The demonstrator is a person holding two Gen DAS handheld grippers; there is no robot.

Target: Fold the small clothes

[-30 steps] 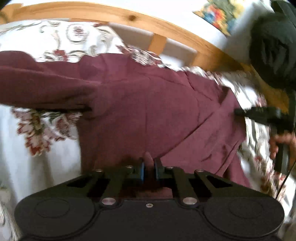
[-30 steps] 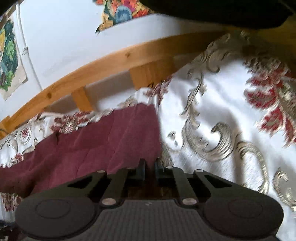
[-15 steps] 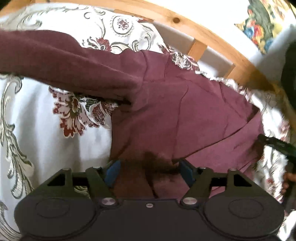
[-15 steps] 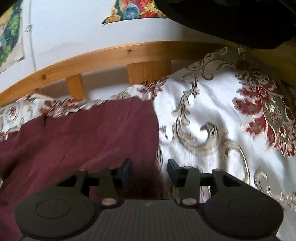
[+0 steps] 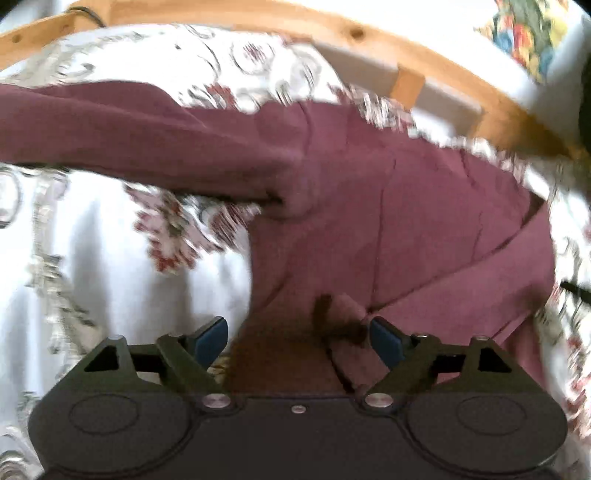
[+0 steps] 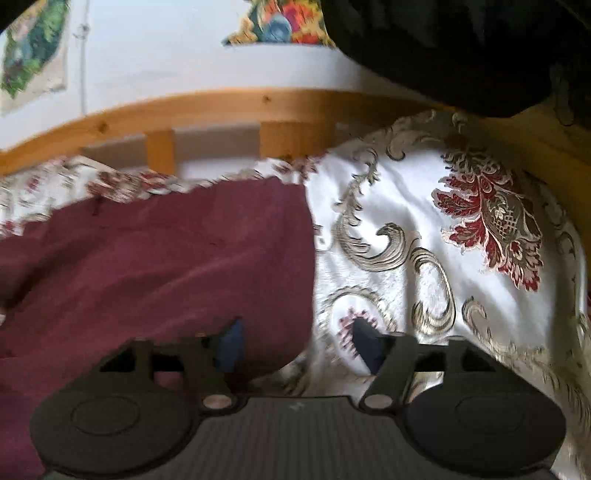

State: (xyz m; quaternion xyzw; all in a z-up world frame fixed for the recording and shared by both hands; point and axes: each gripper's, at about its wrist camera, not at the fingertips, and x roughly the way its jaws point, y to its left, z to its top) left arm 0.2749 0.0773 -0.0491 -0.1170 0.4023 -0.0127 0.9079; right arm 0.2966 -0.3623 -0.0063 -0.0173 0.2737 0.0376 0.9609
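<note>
A maroon long-sleeved garment [image 5: 369, 206] lies spread on a white bedspread with red and gold floral patterns [image 5: 92, 266]. One sleeve [image 5: 129, 133] stretches out to the left. My left gripper [image 5: 299, 338] is open, its jaws apart over the garment's near hem, holding nothing. In the right wrist view the same garment [image 6: 166, 258] fills the left half, its straight edge ending near the middle. My right gripper [image 6: 295, 345] is open over the garment's near corner and the bedspread [image 6: 406, 258].
A wooden bed rail [image 5: 406, 40] with slats runs along the far side, also in the right wrist view [image 6: 221, 107]. A white wall with colourful pictures [image 6: 273, 22] is behind. A dark mass [image 6: 461, 44] hangs at upper right.
Both grippers were shut on the garment's edge a second ago and have opened, letting it go. The garment now lies flat on the bedspread. Both grippers have pulled back slightly.
</note>
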